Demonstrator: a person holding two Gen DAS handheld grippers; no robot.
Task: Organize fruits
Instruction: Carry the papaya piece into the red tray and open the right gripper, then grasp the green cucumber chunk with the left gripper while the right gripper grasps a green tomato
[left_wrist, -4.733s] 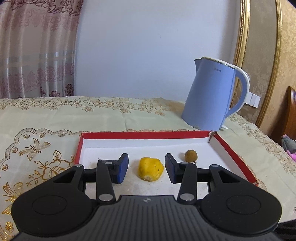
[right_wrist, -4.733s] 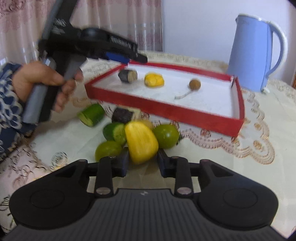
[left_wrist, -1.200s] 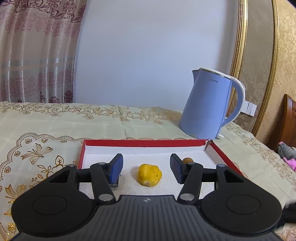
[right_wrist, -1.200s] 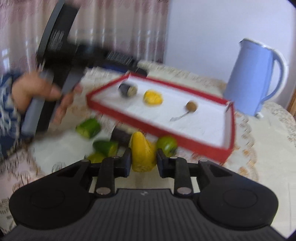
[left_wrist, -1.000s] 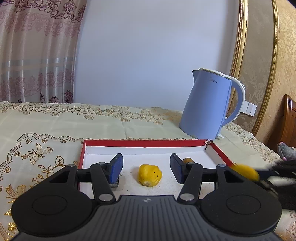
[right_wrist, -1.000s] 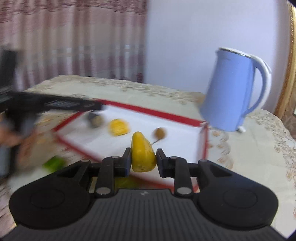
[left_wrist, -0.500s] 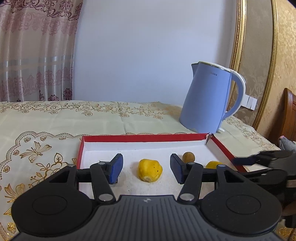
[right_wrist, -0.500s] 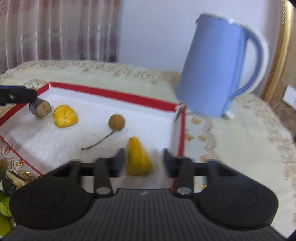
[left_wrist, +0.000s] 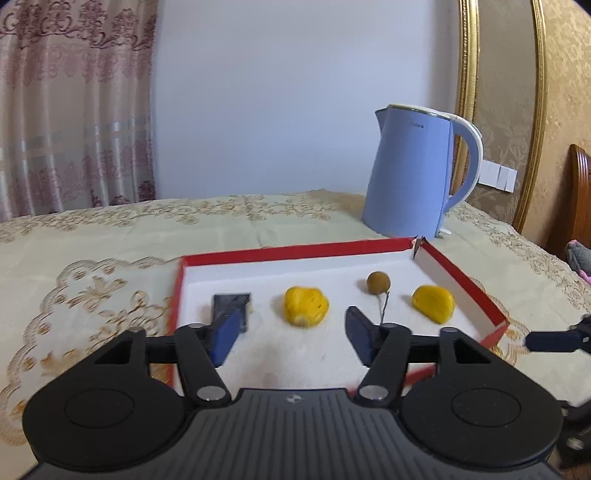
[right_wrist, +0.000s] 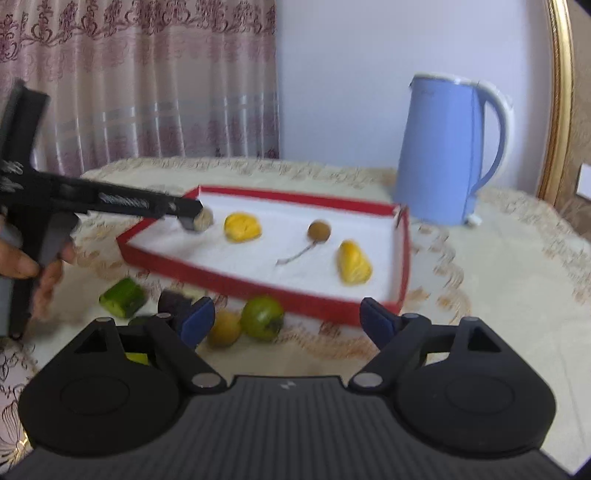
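A red tray (left_wrist: 295, 252) with a white floor holds a dark stub (left_wrist: 231, 302), a lumpy yellow fruit (left_wrist: 306, 305), a brown round fruit (left_wrist: 378, 282) on a thin stem and a yellow wedge (left_wrist: 433, 303). My left gripper (left_wrist: 291, 336) hovers over the tray's near side. Its jaws are opening and nothing is pressed between the pads. My right gripper (right_wrist: 286, 321) is outside the tray's front wall (right_wrist: 258, 284), jaws opening and empty. The yellow wedge (right_wrist: 354, 266) lies free at the tray's right end. The left gripper's fingers (right_wrist: 147, 205) reach to the dark stub (right_wrist: 202, 220).
On the embroidered cloth in front of the tray lie a green fruit (right_wrist: 263, 317), a yellowish fruit (right_wrist: 223, 328), a cucumber piece (right_wrist: 123, 298) and a dark piece (right_wrist: 173, 301). A blue kettle (left_wrist: 410, 177) stands behind the tray's right corner. A hand (right_wrist: 22, 262) grips the left tool.
My right gripper let go of the yellow wedge inside the tray, spread its jaws and drew back past the front wall. The left gripper's jaws widened and it shifted a little.
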